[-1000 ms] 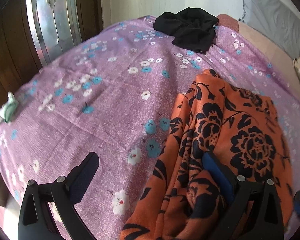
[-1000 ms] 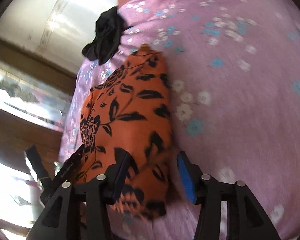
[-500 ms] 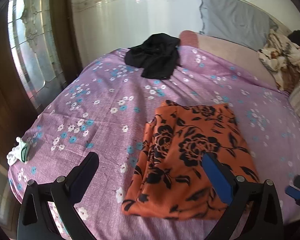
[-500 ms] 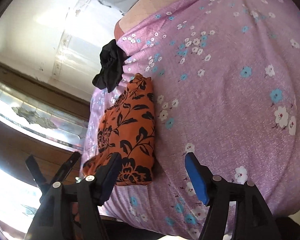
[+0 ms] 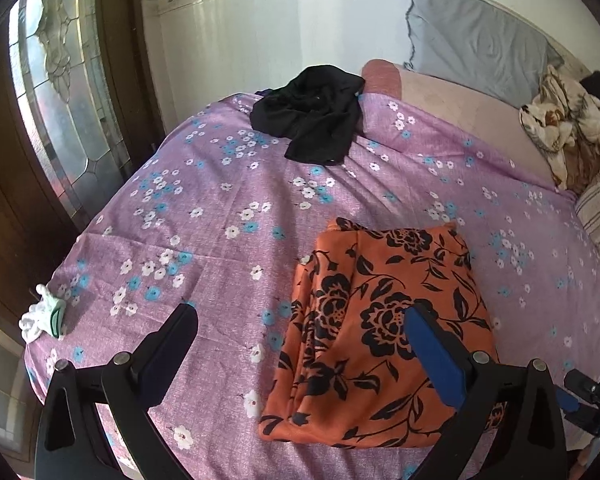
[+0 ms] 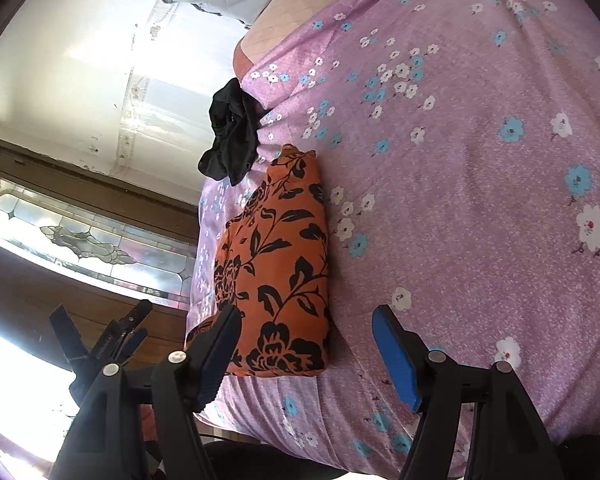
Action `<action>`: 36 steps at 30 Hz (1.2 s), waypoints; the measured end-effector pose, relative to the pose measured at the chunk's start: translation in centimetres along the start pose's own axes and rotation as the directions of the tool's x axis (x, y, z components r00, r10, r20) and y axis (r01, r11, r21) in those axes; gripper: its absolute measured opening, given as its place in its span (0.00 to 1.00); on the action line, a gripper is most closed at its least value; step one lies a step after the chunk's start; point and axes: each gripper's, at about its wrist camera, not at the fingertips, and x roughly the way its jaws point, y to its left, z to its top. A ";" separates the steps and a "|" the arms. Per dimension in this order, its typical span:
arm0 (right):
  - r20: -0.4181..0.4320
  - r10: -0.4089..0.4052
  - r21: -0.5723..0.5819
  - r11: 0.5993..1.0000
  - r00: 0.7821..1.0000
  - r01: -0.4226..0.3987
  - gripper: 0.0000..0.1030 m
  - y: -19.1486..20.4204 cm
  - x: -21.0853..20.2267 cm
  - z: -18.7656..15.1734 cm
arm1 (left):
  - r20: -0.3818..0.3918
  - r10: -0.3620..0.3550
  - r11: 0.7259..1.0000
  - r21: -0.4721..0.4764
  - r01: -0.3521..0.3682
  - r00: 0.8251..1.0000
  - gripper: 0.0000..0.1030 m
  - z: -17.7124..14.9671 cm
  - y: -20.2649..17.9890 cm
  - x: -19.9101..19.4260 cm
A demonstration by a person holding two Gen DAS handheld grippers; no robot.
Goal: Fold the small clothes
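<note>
An orange garment with black flowers (image 5: 384,332) lies folded into a neat rectangle on the purple flowered bedsheet (image 5: 220,208), near the bed's front edge. It shows too in the right wrist view, as the same orange garment (image 6: 278,264). My left gripper (image 5: 300,320) hangs open above and in front of it, nothing between its fingers. My right gripper (image 6: 306,324) is open as well, held back from the garment's near end and clear of it. A crumpled black garment (image 5: 312,120) lies at the far edge of the sheet.
A small white and green cloth (image 5: 44,316) sits at the bed's left corner. A grey pillow (image 5: 472,40) leans on the wall, and a patterned blanket (image 5: 564,128) is bunched at the far right. A glass-panelled door (image 5: 60,92) stands left of the bed.
Both grippers have let go of the orange garment and drawn back. The left one rose well above the bed; the right one's jaws widened and it moved away sideways.
</note>
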 end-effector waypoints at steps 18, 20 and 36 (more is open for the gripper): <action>-0.030 0.035 0.157 0.987 0.999 -0.030 0.76 -2.4 4.2 7.8 | -0.232 -0.274 0.962 -0.050 0.270 0.933 0.99 1.3 2.6 8.0; -0.066 0.016 0.154 0.988 0.998 -0.006 0.76 -2.2 5.9 8.5 | -0.258 -0.298 0.954 -0.074 0.289 0.919 0.99 1.3 2.9 9.1; -0.250 0.004 0.061 0.998 0.968 0.012 0.76 0.5 14.7 8.6 | -0.333 -0.525 0.846 -0.302 0.439 0.783 0.99 -1.0 5.4 14.2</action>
